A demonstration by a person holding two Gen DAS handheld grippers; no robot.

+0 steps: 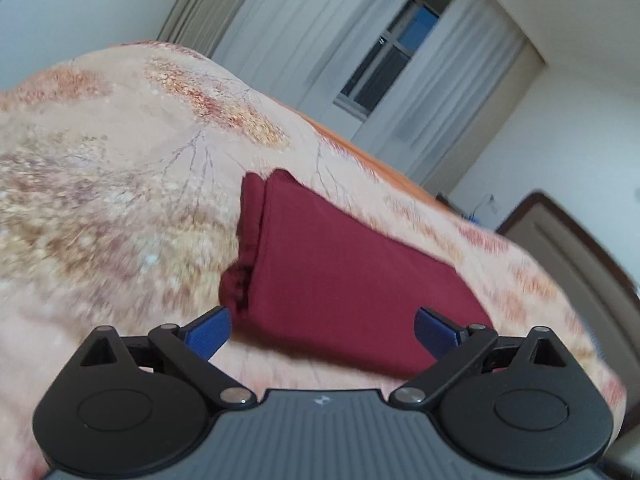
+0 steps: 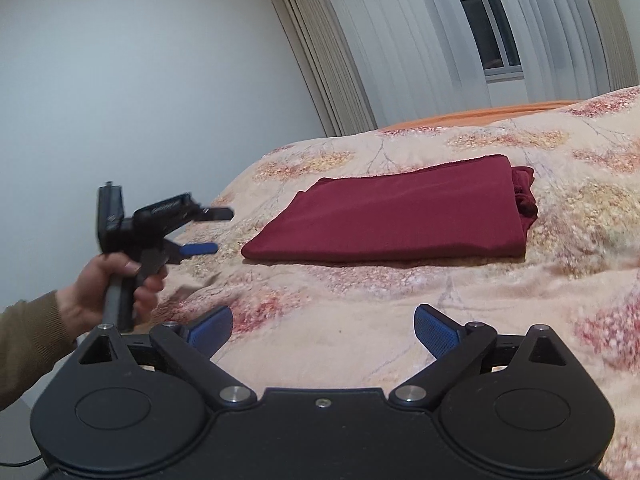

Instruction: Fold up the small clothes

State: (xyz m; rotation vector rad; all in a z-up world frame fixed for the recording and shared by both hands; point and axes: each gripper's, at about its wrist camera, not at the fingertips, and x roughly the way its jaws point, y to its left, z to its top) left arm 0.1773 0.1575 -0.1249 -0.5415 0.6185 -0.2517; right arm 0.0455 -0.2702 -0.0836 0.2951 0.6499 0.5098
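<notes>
A dark red garment (image 2: 392,216) lies folded into a flat rectangle on the floral bedspread (image 2: 400,320). In the left wrist view the garment (image 1: 340,272) lies just beyond my left gripper (image 1: 323,334), which is open and empty, its blue pads (image 1: 210,334) wide apart. My right gripper (image 2: 323,334) is open and empty, held above the bedspread in front of the garment. In the right wrist view the left gripper (image 2: 208,230) shows at the left, held in a hand, off the garment's left end.
The bed's far edge shows an orange sheet (image 2: 480,114). Curtains (image 2: 400,40) and a window (image 2: 488,28) stand behind the bed. A white wall (image 2: 140,80) is at the left. A dark wooden headboard (image 1: 580,248) shows at the right in the left wrist view.
</notes>
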